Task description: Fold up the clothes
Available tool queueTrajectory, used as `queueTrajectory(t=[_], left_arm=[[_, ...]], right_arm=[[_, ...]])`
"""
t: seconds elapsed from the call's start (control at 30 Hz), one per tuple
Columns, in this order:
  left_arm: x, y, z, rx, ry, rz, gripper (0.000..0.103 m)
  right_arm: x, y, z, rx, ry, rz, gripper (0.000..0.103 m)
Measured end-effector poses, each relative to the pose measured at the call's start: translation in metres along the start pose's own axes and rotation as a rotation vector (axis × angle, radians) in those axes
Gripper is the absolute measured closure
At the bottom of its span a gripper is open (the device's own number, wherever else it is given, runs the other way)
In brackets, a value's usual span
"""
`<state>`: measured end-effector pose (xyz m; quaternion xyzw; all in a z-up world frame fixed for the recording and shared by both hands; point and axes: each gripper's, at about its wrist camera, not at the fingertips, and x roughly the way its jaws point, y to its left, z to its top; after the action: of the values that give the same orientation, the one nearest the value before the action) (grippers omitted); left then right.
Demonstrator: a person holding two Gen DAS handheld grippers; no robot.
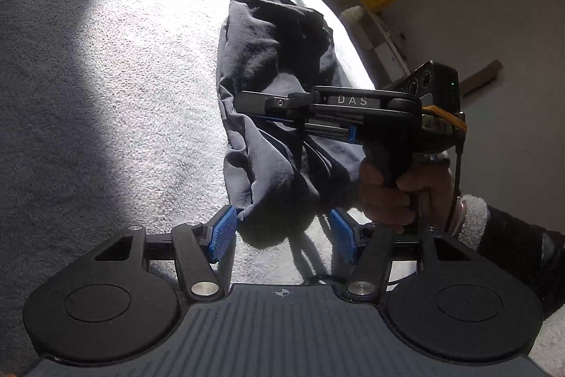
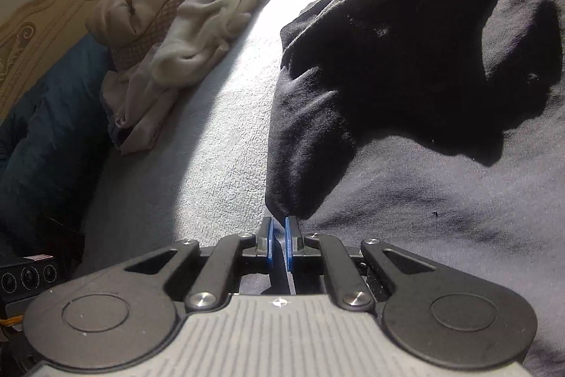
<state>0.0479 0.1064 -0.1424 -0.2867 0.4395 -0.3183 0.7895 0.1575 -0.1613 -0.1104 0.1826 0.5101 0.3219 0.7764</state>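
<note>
The dark garment (image 1: 272,101) lies bunched on the bed (image 1: 106,94), near the bed's far edge, where the floor shows beyond. Its long axis runs roughly straight away from the left gripper (image 1: 282,234), from a near end just ahead of that gripper toward the far edge.

Left gripper: the fingers (image 1: 220,232) stand wide apart. The near end of the garment sits in the gap between them, but neither pad is pressed against the cloth.

Right gripper (image 2: 279,242): the fingers (image 2: 291,242) are drawn narrow, with only a slit between the pads. The garment's near corner (image 2: 287,204) sits at their tips. Whether cloth is pinched in the slit cannot be told from the right wrist view. In the left wrist view this gripper reaches across the garment's middle from the right, held by the person's hand (image 1: 395,196).

Both grippers are at the garment; the left one lines up with its long axis, the right one crosses it.

A pale heap of clothes (image 2: 183,34) lies well apart, toward the bed's other side.
</note>
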Motion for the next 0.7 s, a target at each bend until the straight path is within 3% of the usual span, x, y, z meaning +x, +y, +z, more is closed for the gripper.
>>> queueTrajectory(t=[0.17,0.3,0.4,0.5,0.57,0.7], left_arm=[[-0.019,-0.009,0.001,0.066,-0.055,0.057,0.044],[-0.016,-0.034,0.010,0.195,-0.119,0.047,0.044],[0.002,-0.051,0.011,0.295,-0.109,0.021,0.046],[0.030,-0.055,0.009,0.374,-0.079,0.051,0.046],[0.046,-0.045,0.007,0.363,-0.052,0.104,0.049],[0.052,-0.024,0.002,0.318,-0.037,0.134,0.053]], right_arm=[[-0.035,0.004,0.002,0.021,-0.109,0.063,0.095],[-0.082,0.004,0.000,0.013,-0.211,0.057,0.095],[-0.114,-0.004,-0.009,-0.008,-0.269,-0.021,0.095],[-0.134,-0.019,-0.024,-0.038,-0.286,-0.138,0.095],[-0.148,-0.030,-0.034,-0.059,-0.297,-0.216,0.095],[-0.152,-0.062,-0.054,-0.046,-0.286,-0.383,0.095]])
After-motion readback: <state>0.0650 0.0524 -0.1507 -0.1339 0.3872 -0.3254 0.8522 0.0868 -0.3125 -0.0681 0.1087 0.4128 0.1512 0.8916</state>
